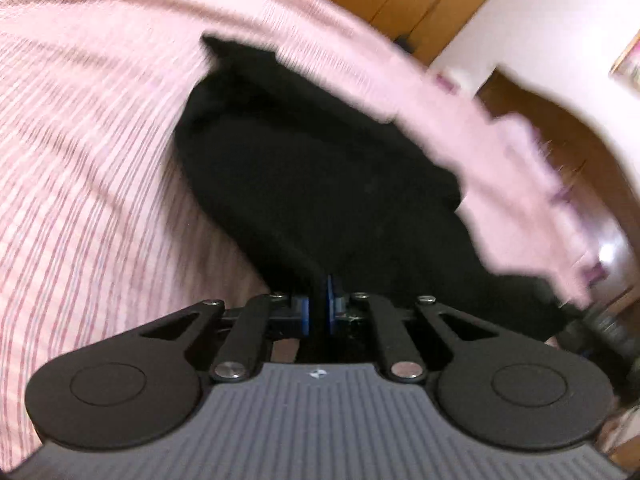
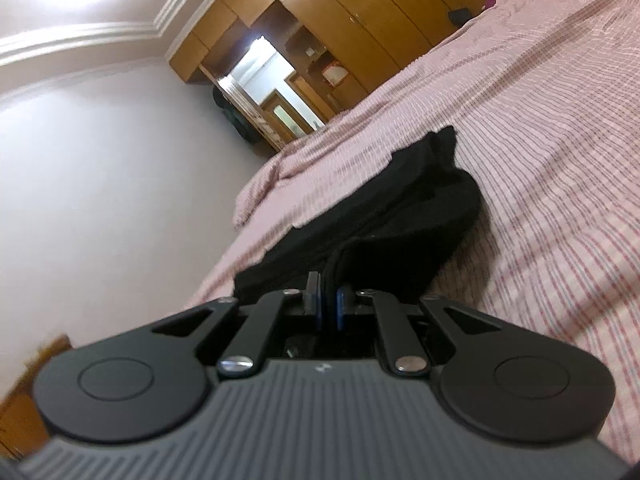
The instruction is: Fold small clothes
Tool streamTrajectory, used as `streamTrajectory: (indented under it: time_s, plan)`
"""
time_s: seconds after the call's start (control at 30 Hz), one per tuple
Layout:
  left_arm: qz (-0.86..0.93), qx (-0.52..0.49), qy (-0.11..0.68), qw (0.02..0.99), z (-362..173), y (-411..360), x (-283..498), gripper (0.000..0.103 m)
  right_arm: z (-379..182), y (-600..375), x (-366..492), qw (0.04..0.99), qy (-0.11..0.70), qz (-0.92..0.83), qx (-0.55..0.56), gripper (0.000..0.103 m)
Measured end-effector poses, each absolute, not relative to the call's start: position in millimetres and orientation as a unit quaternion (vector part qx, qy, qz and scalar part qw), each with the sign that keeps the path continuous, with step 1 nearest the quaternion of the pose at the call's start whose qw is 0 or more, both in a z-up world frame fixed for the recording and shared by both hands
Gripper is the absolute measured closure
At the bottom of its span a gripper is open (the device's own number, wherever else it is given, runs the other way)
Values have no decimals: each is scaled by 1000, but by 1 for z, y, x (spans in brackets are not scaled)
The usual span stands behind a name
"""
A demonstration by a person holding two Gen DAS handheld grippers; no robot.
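A black garment (image 1: 320, 168) lies stretched over a pink striped bedspread (image 1: 88, 168). My left gripper (image 1: 319, 304) is shut on one edge of the garment, with cloth pinched between its blue pads. My right gripper (image 2: 329, 304) is shut on another edge of the same black garment (image 2: 400, 216), which runs away from the jaws in a long fold toward a pointed corner. The part held near each gripper is raised off the bed; the far end rests on the bedspread (image 2: 540, 140). The left wrist view is blurred.
A wooden wardrobe (image 2: 360, 12) with a mirror stands beyond the bed. A white wall (image 2: 100, 180) is to the left in the right wrist view. The bed's edge (image 1: 520, 168) drops to a wooden floor (image 1: 560, 152) on the right of the left wrist view.
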State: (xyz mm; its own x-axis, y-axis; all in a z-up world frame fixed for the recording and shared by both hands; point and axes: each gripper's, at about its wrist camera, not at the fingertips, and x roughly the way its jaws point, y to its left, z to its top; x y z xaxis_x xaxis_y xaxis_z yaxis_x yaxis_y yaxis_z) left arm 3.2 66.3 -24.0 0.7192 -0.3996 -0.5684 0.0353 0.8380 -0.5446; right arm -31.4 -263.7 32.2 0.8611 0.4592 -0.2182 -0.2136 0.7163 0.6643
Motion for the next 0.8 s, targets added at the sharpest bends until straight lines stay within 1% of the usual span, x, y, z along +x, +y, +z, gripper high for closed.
streamTrajectory:
  time_s: [0.1,0.37,0.63,0.8]
  plan:
    - [-128,-294,305,897,-1,77,17,94,42,-266,-17,903,164,190,348,94]
    - [-90,-307,222,921,43,81,73,94,72,-267,39,910,102,177,360,94]
    - [-56,-300,190,933,76,86,124,94,89,-265,103,919,66,156,356,94]
    - [-36,-295,183,937,77,85,147,94,89,-256,129,931,55,143,330,94]
